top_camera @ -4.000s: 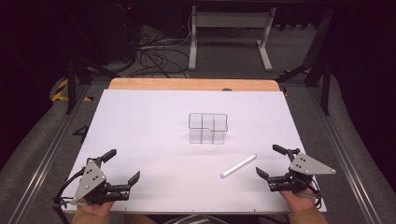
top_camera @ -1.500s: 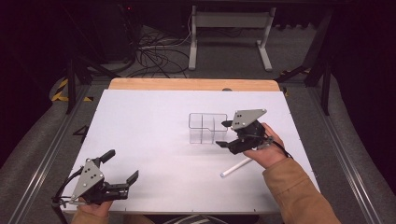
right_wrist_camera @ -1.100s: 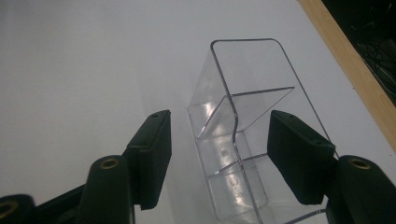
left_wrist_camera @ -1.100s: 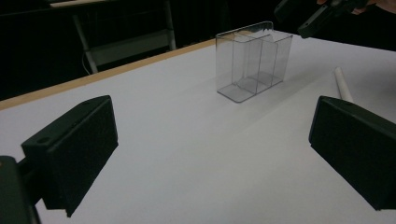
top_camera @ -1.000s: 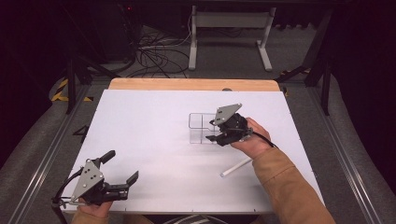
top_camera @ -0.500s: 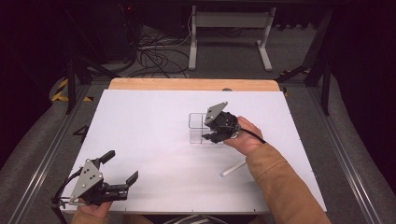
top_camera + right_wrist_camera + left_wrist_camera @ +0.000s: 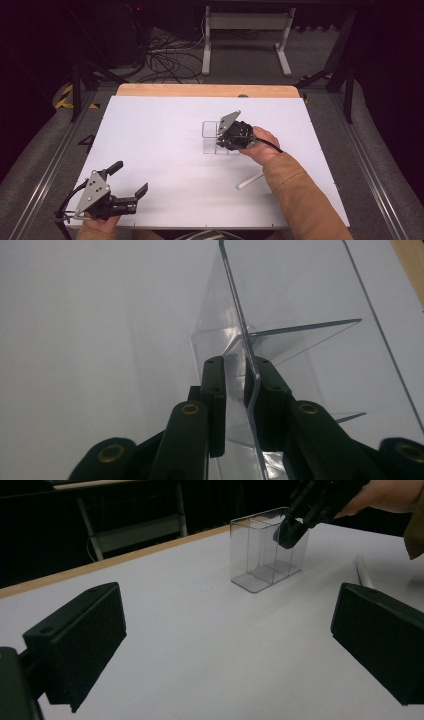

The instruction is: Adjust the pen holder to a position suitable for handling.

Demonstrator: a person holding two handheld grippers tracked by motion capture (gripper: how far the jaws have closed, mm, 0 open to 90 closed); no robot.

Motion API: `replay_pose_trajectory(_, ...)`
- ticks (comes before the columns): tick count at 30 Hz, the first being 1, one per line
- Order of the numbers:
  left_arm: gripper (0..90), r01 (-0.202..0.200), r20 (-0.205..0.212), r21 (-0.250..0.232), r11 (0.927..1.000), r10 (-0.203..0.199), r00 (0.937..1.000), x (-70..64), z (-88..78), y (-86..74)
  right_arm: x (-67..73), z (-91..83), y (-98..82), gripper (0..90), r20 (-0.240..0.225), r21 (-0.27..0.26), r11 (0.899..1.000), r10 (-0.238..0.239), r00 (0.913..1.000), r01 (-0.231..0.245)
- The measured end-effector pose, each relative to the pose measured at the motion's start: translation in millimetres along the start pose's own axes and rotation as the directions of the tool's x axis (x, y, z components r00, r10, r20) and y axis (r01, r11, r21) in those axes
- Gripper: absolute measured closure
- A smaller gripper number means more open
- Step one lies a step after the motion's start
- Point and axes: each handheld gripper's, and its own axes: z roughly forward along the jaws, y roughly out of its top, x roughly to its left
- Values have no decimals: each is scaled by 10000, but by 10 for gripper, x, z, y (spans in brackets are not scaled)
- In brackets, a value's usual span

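A clear plastic container (image 7: 210,136) with inner dividers stands in the middle of the white table. My right gripper (image 7: 224,141) is at its right end, one jaw inside and one outside. In the right gripper view the jaws (image 7: 235,362) straddle one long wall of the container (image 7: 300,300). They have just been closing on that wall, and a thin gap still shows at the outer pad. A white stick (image 7: 249,181) lies near the right forearm. My left gripper (image 7: 130,177) rests open and empty at the front left, facing the container (image 7: 260,555) and the right gripper (image 7: 291,529).
The white sheet (image 7: 150,125) covers the table, and a strip of bare wood (image 7: 200,90) shows along the far edge. Beyond it are cables (image 7: 165,55) and a stand's legs on the dark floor. The white stick (image 7: 362,570) lies just beyond my left gripper's right jaw.
My right gripper moved from the front right, past the stick, up to the container and lowered onto its wall, its jaws narrowing. The left gripper stayed put.
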Motion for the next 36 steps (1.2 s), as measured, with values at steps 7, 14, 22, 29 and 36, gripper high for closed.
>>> replay_pose_trajectory(7, 19, 7, -3, -8, 10000, -7, 10000, 0, 1, -1, 5, -7, -6, 799, 55, -122, 9996, -243, 9997, 244)
replay_pose_trajectory(14, 20, 17, 16, -5, 10000, -17, 10000, 3, 3, -4, 13, -35, -3, 822, -278, -183, 9991, -400, 9988, 395)
replay_pose_trajectory(22, 19, 52, 43, 19, 10000, -52, 10000, -1, 8, -6, 68, -105, 63, 847, -419, -618, 9962, -635, 9971, 608)
replay_pose_trajectory(29, 19, 35, 56, 0, 10000, -35, 10000, 3, 4, -6, 185, -176, 263, 852, -670, -857, 9909, -1093, 9917, 1034)
replay_pose_trajectory(36, 19, 42, 74, -13, 10000, -42, 10000, 1, 1, -6, 293, -105, 373, 856, -1033, -576, 9933, -1062, 9890, 1006)
